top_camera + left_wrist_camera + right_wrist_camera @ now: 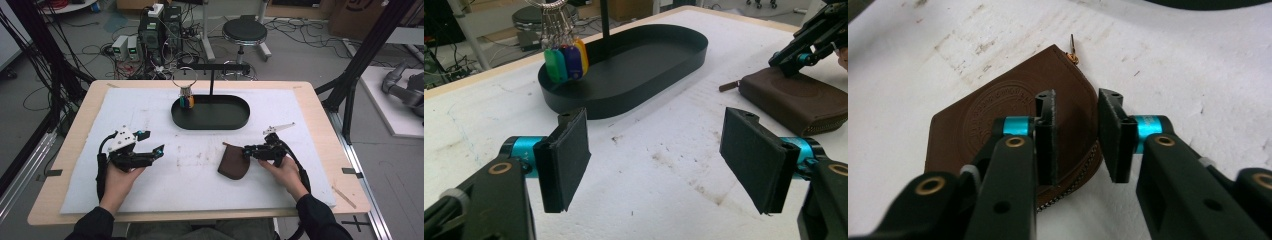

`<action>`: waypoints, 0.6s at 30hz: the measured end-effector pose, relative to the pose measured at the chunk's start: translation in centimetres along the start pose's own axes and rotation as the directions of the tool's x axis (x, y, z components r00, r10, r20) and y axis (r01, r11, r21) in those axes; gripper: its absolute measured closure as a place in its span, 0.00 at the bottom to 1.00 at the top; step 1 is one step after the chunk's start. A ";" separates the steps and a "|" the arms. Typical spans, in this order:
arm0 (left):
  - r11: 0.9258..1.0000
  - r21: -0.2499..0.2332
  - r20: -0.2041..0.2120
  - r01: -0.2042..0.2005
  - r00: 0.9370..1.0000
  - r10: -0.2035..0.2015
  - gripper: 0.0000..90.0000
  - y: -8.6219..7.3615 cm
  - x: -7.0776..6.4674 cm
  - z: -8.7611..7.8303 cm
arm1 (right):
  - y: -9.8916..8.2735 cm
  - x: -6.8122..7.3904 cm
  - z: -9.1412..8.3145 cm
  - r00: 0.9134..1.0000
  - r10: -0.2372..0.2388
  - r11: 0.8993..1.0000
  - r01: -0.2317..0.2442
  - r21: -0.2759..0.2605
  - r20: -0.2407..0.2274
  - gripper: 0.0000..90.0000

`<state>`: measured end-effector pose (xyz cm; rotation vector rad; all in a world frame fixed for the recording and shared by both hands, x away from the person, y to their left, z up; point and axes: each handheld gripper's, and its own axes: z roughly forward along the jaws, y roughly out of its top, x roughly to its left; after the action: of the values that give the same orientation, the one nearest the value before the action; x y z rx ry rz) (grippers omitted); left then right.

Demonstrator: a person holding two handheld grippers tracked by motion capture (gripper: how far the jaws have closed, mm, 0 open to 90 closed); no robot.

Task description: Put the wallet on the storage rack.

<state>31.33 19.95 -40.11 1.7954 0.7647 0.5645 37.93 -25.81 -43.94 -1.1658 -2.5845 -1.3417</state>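
A brown leather zip pouch [233, 162] lies flat on the white mat, right of centre. My right gripper [248, 151] sits low over the pouch's right edge. In the right gripper view its jaws [1075, 130] stand a narrow gap apart above the pouch [983, 125], near the zipper edge, with the pads pressing on nothing. The zip pull [1073, 47] points away from me. My left gripper [152, 142] rests at the left of the mat with its jaws [664, 155] wide open and nothing between them. It faces the pouch [804, 100].
A black oval tray [210, 120] sits at the back middle of the mat, with a thin black stand rising behind it. A key ring with coloured tags [186, 100] hangs over the tray's left end [566, 62]. The wooden table edge borders the mat.
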 end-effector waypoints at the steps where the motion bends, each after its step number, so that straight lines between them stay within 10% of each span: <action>1: 1.000 0.000 0.001 -0.001 1.000 0.001 0.31 0.0 0.0 0.0 | 0.0 0.1 -0.2 1.000 -0.017 1.000 0.017 -0.003 0.007 0.90; 9: 1.000 0.002 0.043 0.000 0.999 0.000 0.31 0.2 -0.5 0.7 | 0.3 1.3 -1.3 0.995 -0.104 0.992 0.104 -0.066 0.008 0.96; 18: 1.000 0.009 0.137 -0.010 0.990 0.009 0.31 0.7 -1.7 2.6 | 0.3 3.2 -2.8 0.968 -0.248 0.958 0.249 -0.142 0.019 0.97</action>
<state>32.17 16.89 -40.40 1.8270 0.6661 0.4387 34.92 -25.73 -40.94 -0.8756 -2.7501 -1.5971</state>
